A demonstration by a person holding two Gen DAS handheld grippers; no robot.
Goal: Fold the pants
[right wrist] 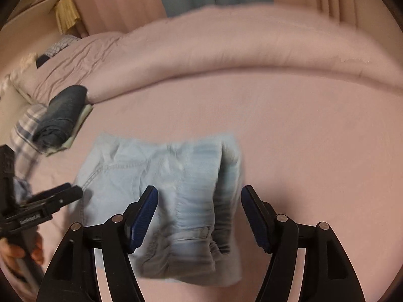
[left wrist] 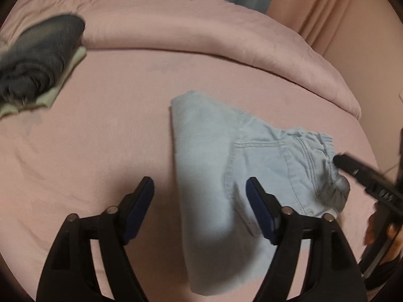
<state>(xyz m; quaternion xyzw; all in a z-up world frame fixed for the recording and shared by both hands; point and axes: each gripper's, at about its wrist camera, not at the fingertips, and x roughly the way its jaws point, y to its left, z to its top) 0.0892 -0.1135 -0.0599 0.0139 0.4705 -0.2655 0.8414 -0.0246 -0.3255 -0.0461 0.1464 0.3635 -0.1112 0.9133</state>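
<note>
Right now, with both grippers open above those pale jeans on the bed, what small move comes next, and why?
Probably lower the right gripper and close it on the waistband. The jeans lie folded but rumpled at that end, neither gripper holds them, and the left gripper hovers open over the smoother side.

blurred: pants (right wrist: 176,191) waistband, right view | cut off: dark folded jeans (left wrist: 37,60), left edge
</note>
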